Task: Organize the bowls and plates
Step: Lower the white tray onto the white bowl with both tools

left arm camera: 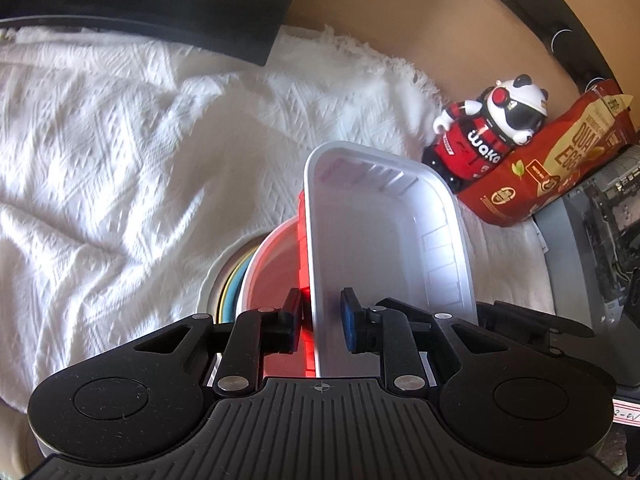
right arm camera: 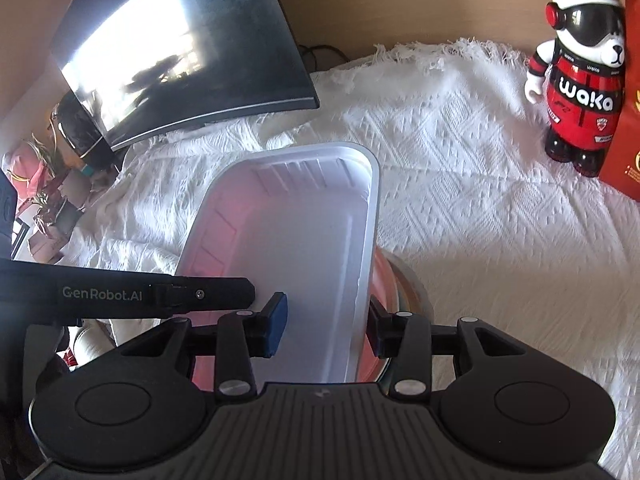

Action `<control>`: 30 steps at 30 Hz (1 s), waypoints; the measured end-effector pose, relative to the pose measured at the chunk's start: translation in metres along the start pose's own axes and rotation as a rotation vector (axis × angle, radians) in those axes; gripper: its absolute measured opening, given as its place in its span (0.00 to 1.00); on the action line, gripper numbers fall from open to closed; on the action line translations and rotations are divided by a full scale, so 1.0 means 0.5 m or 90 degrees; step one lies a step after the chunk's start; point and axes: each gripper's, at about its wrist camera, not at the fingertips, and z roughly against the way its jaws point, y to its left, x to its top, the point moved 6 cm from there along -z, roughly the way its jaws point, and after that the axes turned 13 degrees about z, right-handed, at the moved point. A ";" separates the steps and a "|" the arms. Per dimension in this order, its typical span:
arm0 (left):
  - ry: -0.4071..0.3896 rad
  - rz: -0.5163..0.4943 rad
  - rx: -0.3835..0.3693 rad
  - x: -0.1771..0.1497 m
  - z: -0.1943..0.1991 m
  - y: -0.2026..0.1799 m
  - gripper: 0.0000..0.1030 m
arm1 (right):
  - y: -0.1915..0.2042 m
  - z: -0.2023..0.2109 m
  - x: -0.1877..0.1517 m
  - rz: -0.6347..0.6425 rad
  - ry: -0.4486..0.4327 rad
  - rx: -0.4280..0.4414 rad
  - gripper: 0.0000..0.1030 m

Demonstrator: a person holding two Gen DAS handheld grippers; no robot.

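Note:
A white rectangular tray (left arm camera: 380, 236) sits on top of a stack of a red-lined bowl (left arm camera: 272, 272) and coloured plates (left arm camera: 230, 288) on the white cloth. My left gripper (left arm camera: 320, 320) straddles the tray's left rim, jaws slightly apart, one pad inside and one outside. In the right wrist view my right gripper (right arm camera: 326, 328) straddles the right rim of the same tray (right arm camera: 296, 248), with a wide gap between the pads. The left gripper's finger (right arm camera: 160, 294) shows at the tray's left side. The bowl (right arm camera: 380, 320) peeks out under the tray.
A panda figurine (right arm camera: 580, 92) and a red snack bag (left arm camera: 556, 164) stand at the back right. A dark monitor (right arm camera: 180, 48) stands at the back left on the white textured cloth (right arm camera: 500, 240). A grey machine (left arm camera: 600, 248) is at the far right.

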 end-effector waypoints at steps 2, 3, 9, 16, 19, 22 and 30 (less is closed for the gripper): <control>0.000 -0.005 0.001 0.003 -0.003 -0.004 0.22 | -0.003 -0.003 0.005 0.001 0.001 -0.002 0.40; 0.000 -0.006 0.001 0.005 -0.004 -0.004 0.23 | -0.003 -0.004 0.006 0.002 0.001 -0.003 0.40; 0.012 0.024 -0.036 0.022 0.000 0.011 0.21 | -0.004 0.000 0.010 0.010 -0.001 -0.009 0.40; -0.011 0.040 -0.063 0.058 0.051 0.018 0.21 | -0.013 0.018 0.024 0.013 -0.018 -0.021 0.40; 0.002 0.040 -0.066 0.053 0.055 0.015 0.24 | 0.006 0.026 0.026 0.025 -0.020 -0.004 0.42; -0.001 0.039 -0.055 0.050 0.059 0.017 0.24 | 0.018 0.028 0.026 0.038 -0.021 -0.007 0.42; 0.012 0.059 -0.080 0.041 0.084 0.021 0.24 | 0.015 0.030 0.022 0.019 -0.011 0.014 0.42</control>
